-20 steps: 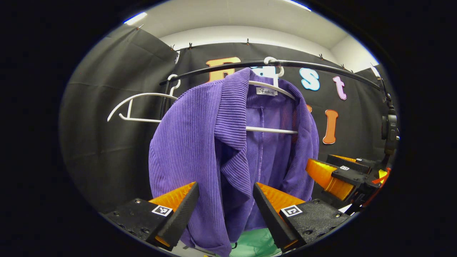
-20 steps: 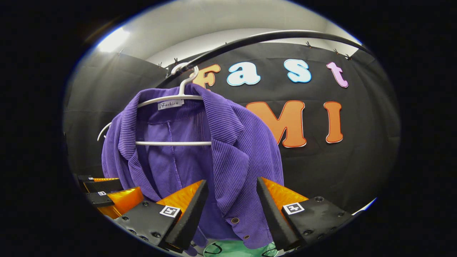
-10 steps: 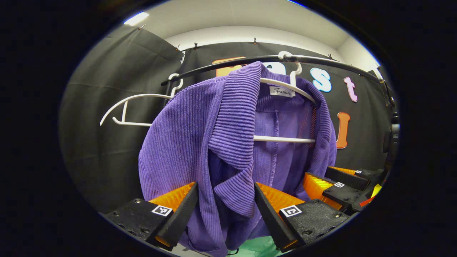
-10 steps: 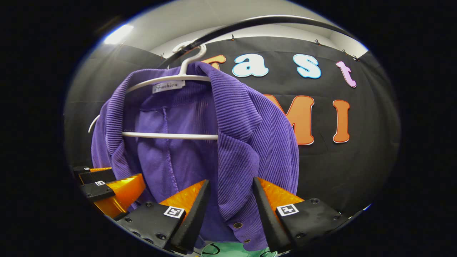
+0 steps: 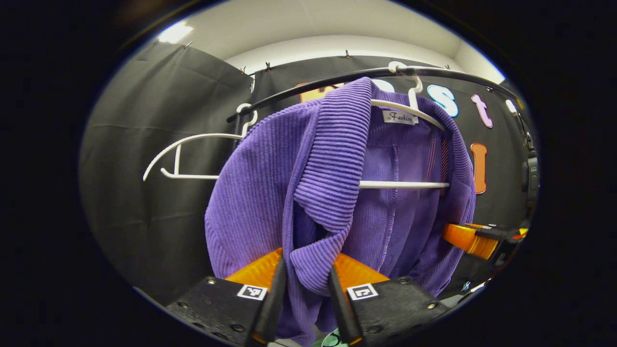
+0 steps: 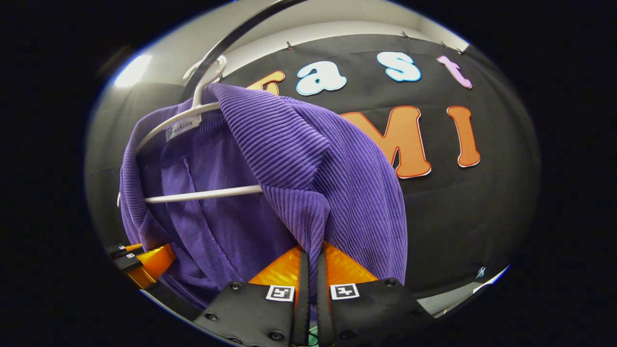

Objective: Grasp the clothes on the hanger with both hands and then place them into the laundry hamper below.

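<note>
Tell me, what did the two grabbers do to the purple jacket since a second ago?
Both moved in closer and squeezed shut. The left gripper now pinches one lapel of the purple jacket, and the right gripper pinches the front edge on the other side. The jacket still hangs on its white hanger on the black rail.
</note>
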A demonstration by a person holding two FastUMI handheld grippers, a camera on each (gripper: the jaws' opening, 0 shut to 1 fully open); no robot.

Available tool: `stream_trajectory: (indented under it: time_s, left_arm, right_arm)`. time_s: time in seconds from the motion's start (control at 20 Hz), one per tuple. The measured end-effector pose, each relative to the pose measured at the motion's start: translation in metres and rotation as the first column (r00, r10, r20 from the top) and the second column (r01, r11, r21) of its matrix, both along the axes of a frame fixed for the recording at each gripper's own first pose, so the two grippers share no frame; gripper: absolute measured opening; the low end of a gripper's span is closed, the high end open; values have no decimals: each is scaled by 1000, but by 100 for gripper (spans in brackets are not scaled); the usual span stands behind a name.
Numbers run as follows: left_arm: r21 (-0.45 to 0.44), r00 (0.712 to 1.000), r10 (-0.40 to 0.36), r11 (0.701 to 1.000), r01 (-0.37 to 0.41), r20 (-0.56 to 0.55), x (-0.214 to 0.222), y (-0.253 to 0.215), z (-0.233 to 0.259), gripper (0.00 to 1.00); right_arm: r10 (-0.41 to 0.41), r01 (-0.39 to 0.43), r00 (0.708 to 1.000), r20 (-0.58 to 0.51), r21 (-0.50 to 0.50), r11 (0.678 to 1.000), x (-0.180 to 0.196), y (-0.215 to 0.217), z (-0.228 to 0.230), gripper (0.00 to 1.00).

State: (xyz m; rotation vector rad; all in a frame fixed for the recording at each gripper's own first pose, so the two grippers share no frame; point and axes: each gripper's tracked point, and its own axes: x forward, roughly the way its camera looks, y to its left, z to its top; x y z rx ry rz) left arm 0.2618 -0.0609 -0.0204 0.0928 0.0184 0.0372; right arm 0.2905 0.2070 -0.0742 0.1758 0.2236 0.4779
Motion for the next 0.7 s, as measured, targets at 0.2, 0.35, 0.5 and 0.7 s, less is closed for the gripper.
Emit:
stream_trajectory:
  time_s: [0.2,0.35,0.5,0.7]
  left_arm:
    - [47,998,-47,998,49,-38,-6,4,0,2]
    - [6,995,-87,996,88,-54,-20,6,2,0]
    - [-22,992,-104,994,102,-66,-34,10,10,1]
    - [-61,993,-100,994,96,-62,-54,26,24,1]
  right_arm:
    - [142,-134,988,-62,130,982,-8,-10,11,14]
    - [184,-170,981,-63,180,969,-5,-29,21,14]
    - [193,-168,978,-73,265,949,-1,-48,35,14]
    - [194,-157,978,-72,355,922,7,-68,55,14]
